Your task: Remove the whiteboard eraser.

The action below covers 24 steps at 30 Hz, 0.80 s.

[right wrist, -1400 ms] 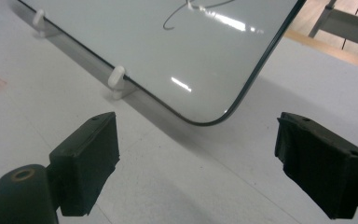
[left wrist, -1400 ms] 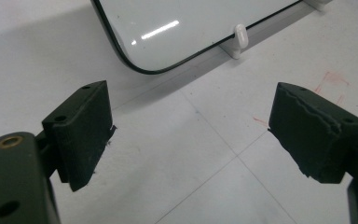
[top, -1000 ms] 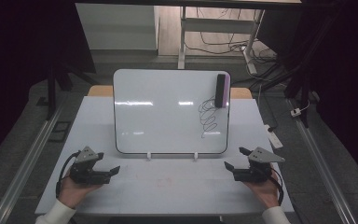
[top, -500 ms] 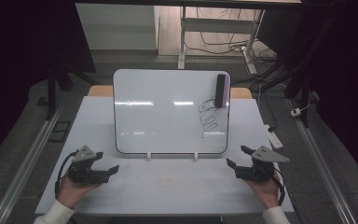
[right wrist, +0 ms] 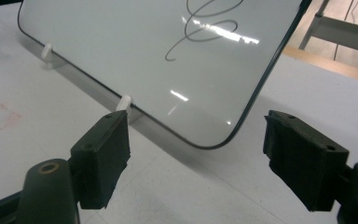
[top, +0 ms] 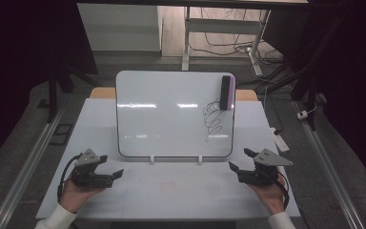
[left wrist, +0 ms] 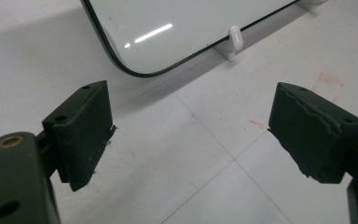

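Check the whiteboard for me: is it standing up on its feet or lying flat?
Standing, tilted back. The whiteboard rests on two small white feet on the table, its scribbled face leaning away from both hands.

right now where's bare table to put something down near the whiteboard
Widest free patch: the table in front of the whiteboard, between the left gripper and right gripper. Bare strips also flank the whiteboard left and right. Tightest spot: along its bottom edge, where two white clips stick out.
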Motion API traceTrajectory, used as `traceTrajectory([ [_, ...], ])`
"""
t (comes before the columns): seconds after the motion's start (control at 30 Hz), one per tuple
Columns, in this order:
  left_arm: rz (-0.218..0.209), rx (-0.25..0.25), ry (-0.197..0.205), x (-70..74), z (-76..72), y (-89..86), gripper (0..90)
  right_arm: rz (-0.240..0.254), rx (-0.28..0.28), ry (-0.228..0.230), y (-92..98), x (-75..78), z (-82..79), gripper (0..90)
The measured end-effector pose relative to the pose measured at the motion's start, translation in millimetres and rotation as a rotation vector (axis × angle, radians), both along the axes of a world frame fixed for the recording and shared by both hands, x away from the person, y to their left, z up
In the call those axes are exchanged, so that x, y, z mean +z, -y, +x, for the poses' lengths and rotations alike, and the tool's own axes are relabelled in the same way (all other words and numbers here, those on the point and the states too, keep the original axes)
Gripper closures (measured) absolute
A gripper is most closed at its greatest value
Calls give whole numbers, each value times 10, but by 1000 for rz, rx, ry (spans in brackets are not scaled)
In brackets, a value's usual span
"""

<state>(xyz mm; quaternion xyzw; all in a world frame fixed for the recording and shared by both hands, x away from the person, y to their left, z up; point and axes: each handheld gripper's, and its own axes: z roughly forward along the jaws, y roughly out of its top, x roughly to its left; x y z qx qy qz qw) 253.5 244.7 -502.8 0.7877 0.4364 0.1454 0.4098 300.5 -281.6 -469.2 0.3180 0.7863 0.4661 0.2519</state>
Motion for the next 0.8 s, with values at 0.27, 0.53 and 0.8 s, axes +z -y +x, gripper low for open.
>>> traceTrajectory([
  [0.27, 3, -11, -1, -17, 4, 22, 145, 13, -35, 31, -80, 206, -10, 244],
  [0.53, 1, -8, -13, -18, 8, 40, 145, 64, -51, 61, -142, 483, 100, 252],
  [0.8, 2, -15, -22, -28, 36, 57, 145, 62, -92, 80, -278, 718, 282, 261],
])
